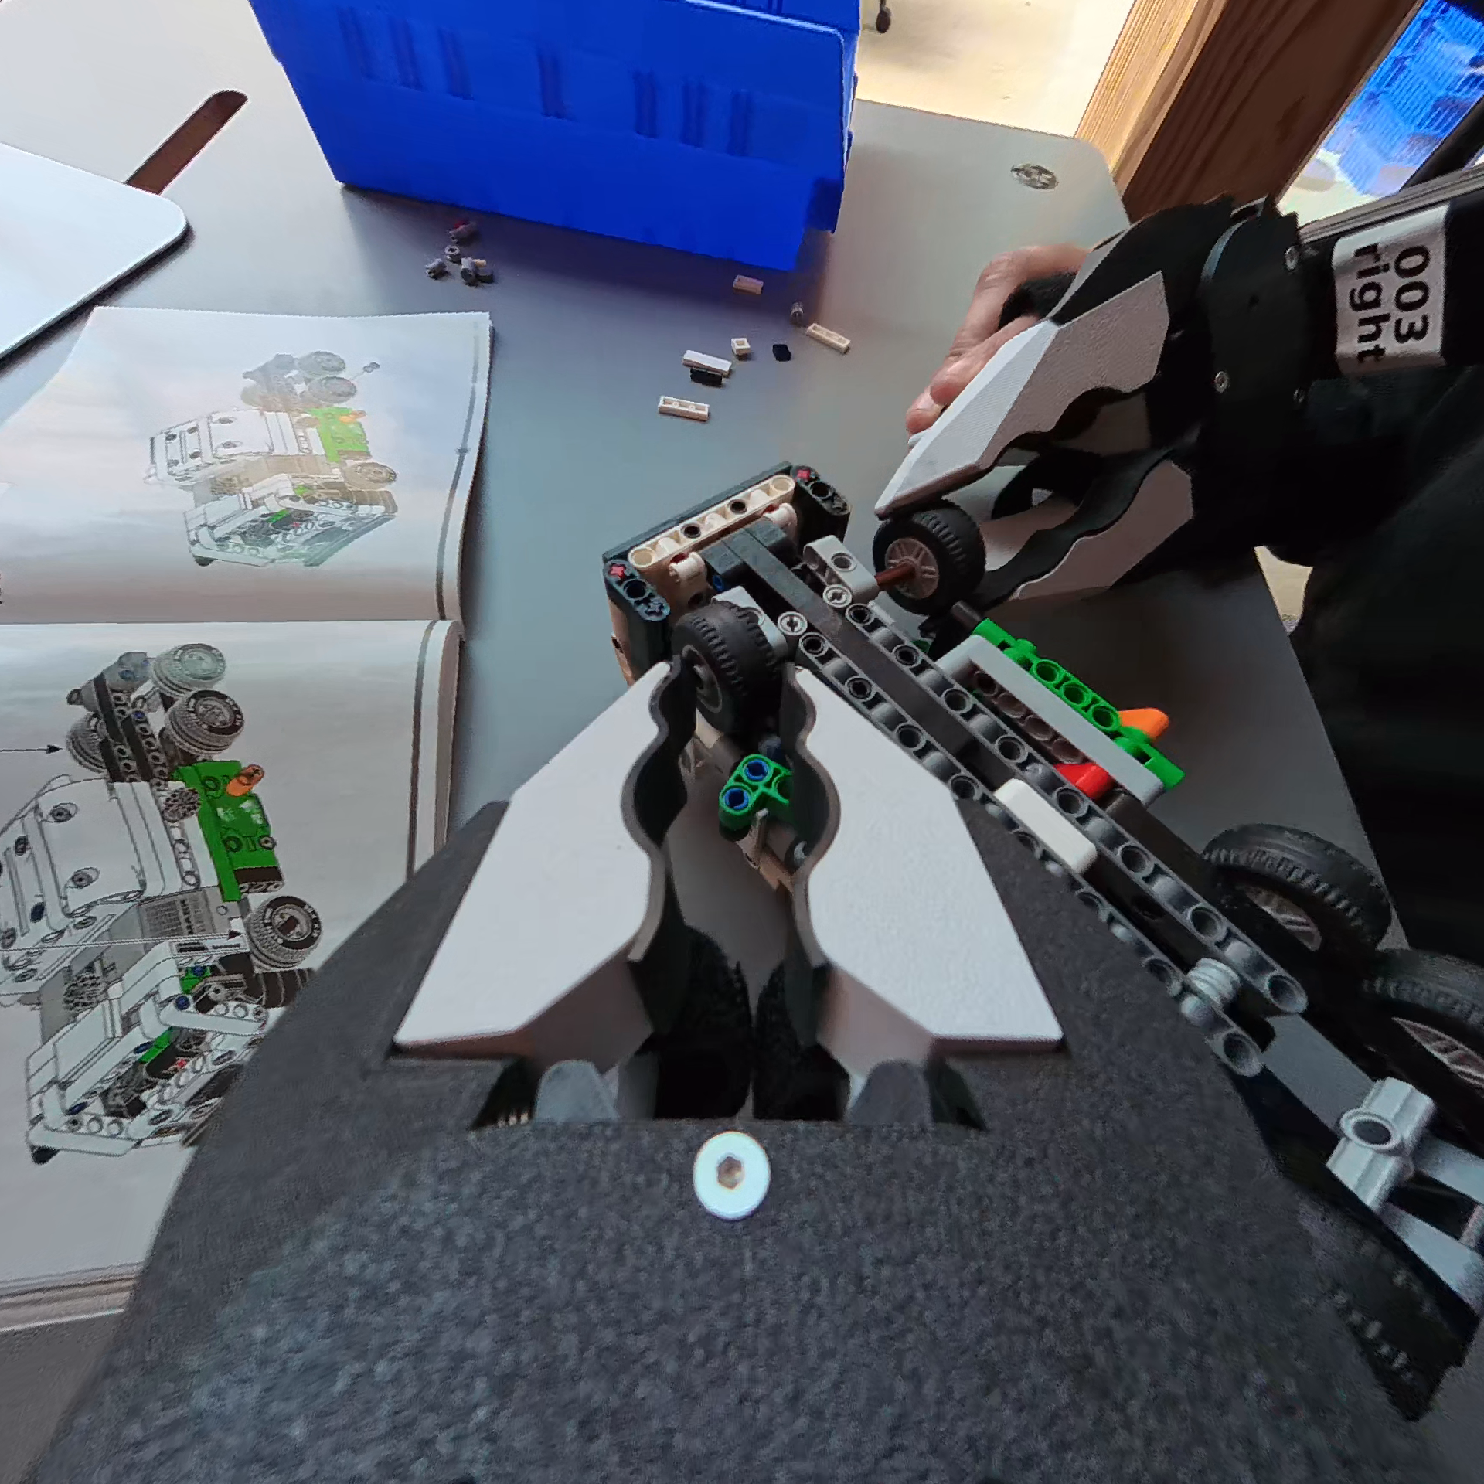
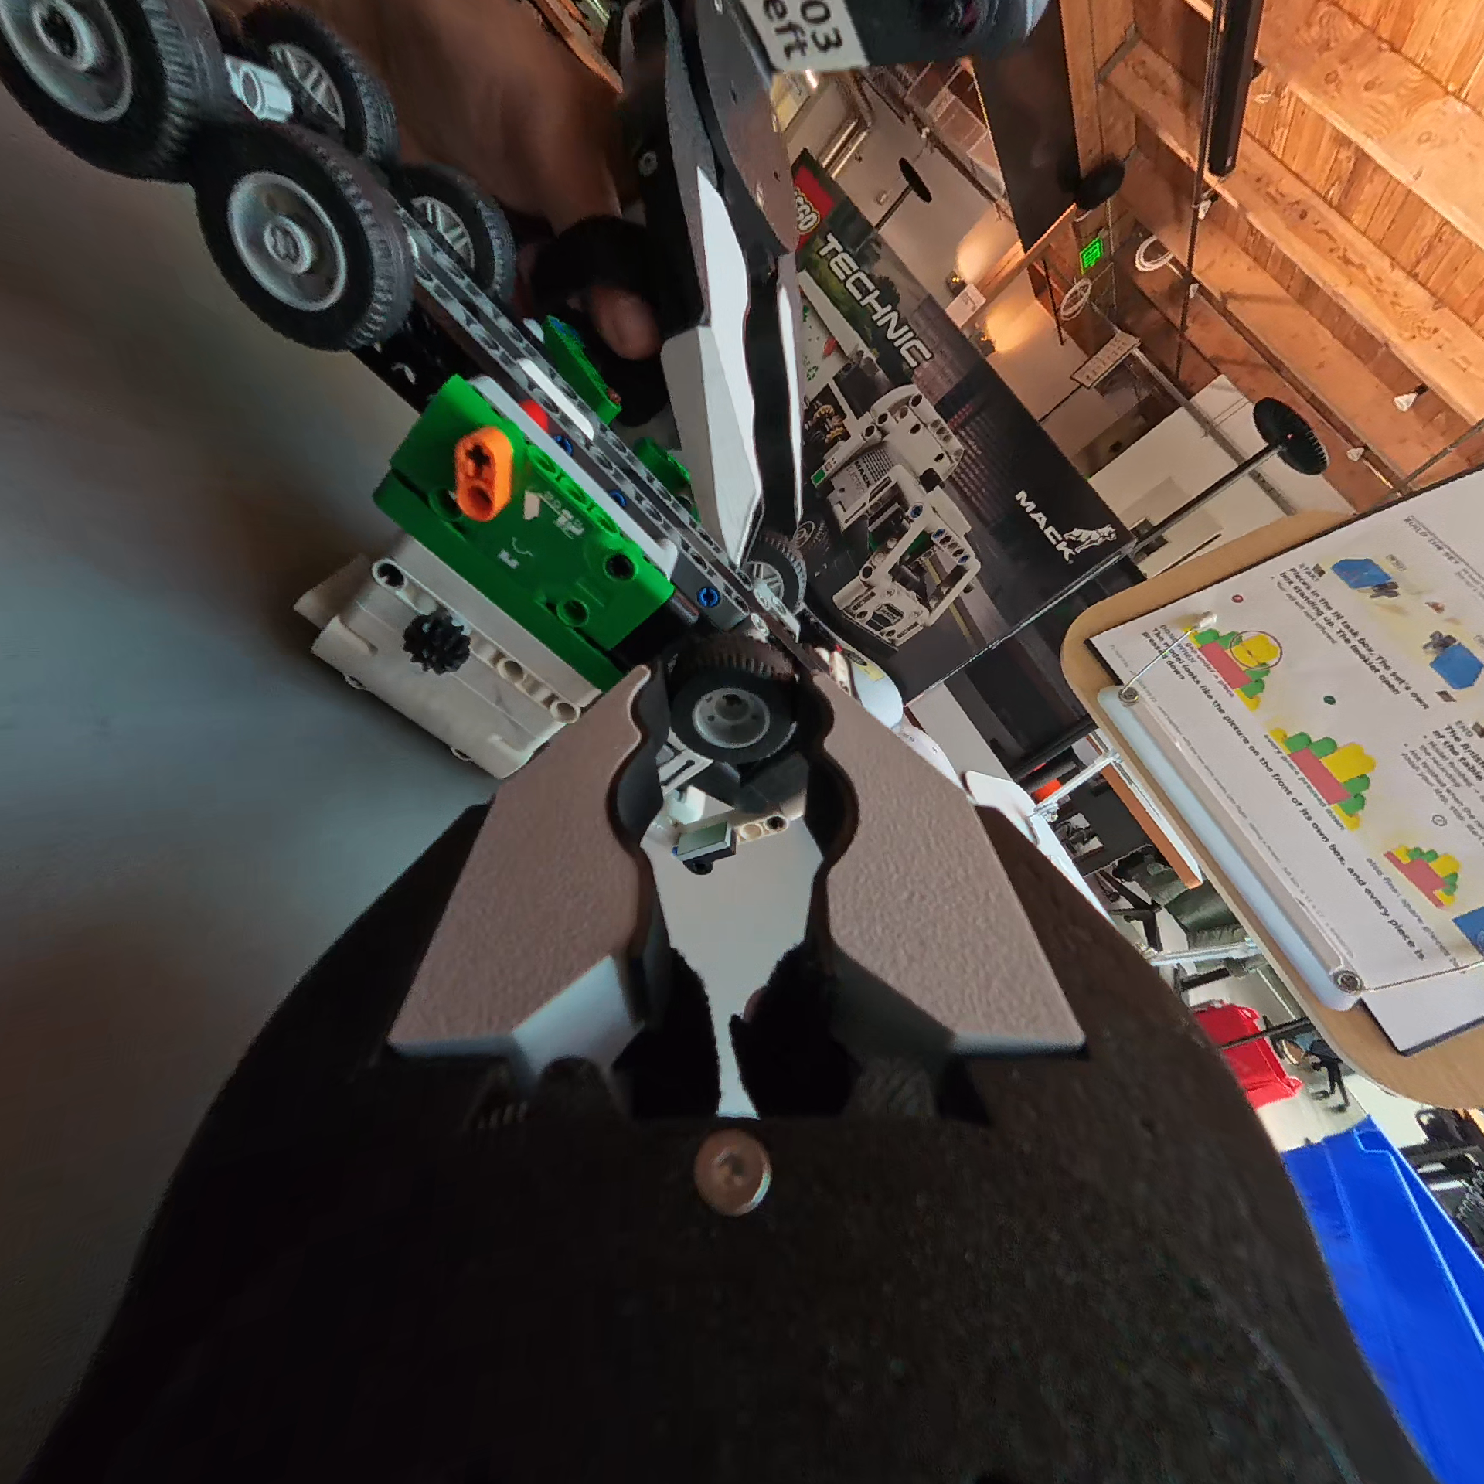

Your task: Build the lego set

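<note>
The lego truck chassis point(image 1: 964, 723), made of dark grey beams with green and orange parts, lies on its side on the dark table point(image 1: 562, 482). My left gripper point(image 1: 727, 678) is shut on one black front wheel point(image 1: 723, 642). My right gripper point(image 1: 935, 550) is shut on the opposite front wheel point(image 1: 923, 554), which sits on a brown axle. In the right wrist view my right gripper point(image 2: 731, 699) clamps that wheel point(image 2: 735, 719), with the green panel point(image 2: 522, 530) to its left. The left gripper point(image 2: 771, 554) shows beyond it. Rear wheels point(image 2: 289, 241) are mounted.
An open instruction booklet point(image 1: 241, 562) lies to the left. A blue bin point(image 1: 578, 120) stands at the back, with several loose small pieces point(image 1: 723, 361) before it. The set's box point(image 2: 923, 450) and a clipped instruction sheet point(image 2: 1325, 763) stand beyond the table. About 6 cm separates my left fingertips from my right.
</note>
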`<state>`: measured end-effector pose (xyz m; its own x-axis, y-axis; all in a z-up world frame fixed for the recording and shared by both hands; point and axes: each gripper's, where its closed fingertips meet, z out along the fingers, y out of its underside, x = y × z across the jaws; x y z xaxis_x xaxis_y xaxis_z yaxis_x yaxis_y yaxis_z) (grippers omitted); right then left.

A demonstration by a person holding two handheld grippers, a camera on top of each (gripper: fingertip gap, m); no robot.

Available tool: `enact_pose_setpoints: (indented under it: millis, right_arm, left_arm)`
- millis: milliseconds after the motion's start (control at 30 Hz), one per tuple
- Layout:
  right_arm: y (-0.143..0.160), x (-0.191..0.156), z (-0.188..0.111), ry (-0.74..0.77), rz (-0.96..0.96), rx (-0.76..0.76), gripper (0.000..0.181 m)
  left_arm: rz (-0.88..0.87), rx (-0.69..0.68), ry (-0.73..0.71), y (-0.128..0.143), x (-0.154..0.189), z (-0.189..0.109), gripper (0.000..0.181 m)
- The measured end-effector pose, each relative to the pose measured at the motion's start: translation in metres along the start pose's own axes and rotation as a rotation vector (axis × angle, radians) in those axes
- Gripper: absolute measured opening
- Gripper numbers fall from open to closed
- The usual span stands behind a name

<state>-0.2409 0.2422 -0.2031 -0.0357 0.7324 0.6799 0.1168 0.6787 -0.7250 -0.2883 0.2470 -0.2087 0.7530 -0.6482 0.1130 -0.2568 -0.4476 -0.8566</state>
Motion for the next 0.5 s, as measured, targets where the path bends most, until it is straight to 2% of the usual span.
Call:
enact_pose_setpoints:
  millis: [167, 300, 433, 467, 500]
  right_arm:
    - [-0.004, -0.002, -0.001, 0.003, -0.025, -0.009, 0.031]
    - [-0.005, -0.002, 0.000, 0.017, -0.076, -0.035, 0.031]
    - [-0.004, 0.000, 0.003, 0.032, -0.104, -0.058, 0.031]
    - [-0.003, 0.000, 0.004, 0.033, -0.109, -0.062, 0.031]
    - [-0.003, 0.000, 0.005, 0.031, -0.105, -0.063, 0.031]
  left_arm:
    - [0.018, -0.021, -0.021, 0.000, 0.001, 0.000, 0.019]
    - [-0.070, -0.058, 0.000, -0.001, 0.002, -0.003, 0.021]
    - [-0.184, -0.089, 0.077, -0.008, 0.014, -0.007, 0.059]
    - [-0.212, -0.116, 0.105, -0.008, 0.021, -0.007, 0.074]
    - [-0.231, -0.142, 0.100, -0.008, 0.023, -0.005, 0.075]
